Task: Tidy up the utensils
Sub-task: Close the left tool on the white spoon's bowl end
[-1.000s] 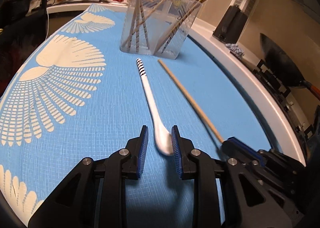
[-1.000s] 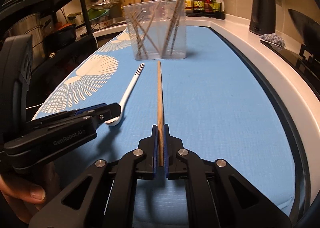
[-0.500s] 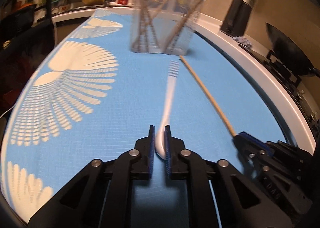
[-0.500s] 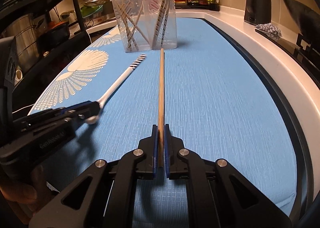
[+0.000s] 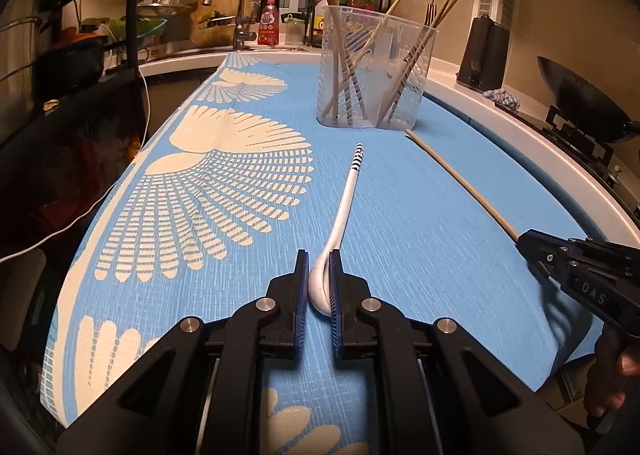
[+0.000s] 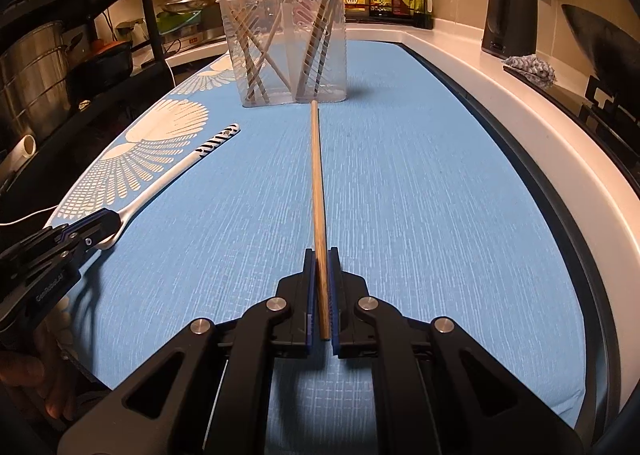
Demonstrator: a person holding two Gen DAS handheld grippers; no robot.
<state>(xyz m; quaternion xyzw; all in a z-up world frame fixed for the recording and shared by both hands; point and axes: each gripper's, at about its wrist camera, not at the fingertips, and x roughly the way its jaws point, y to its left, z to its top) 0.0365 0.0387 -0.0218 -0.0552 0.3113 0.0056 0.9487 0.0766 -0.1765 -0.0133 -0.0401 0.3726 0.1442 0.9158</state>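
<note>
My left gripper (image 5: 319, 261) is shut on the bowl of a white spoon (image 5: 347, 201) with a black-striped handle end, held just above the blue mat; the spoon (image 6: 176, 171) also shows in the right wrist view. My right gripper (image 6: 321, 255) is shut on the near end of a wooden chopstick (image 6: 317, 175), which points toward a clear plastic holder (image 6: 286, 43). The chopstick (image 5: 460, 177) and the holder (image 5: 372, 67), which has several chopsticks standing in it, also show in the left wrist view.
A blue mat with white fan patterns (image 5: 200, 195) covers the counter. A white counter edge (image 6: 532, 115) runs along the right. A wok (image 5: 588, 107) on a stove sits far right. A sink tap (image 5: 236, 7) and bottles stand at the back.
My left gripper closed on the spoon's bowl and lifted it slightly. The right gripper stayed shut on the chopstick, and both views rose a little.
</note>
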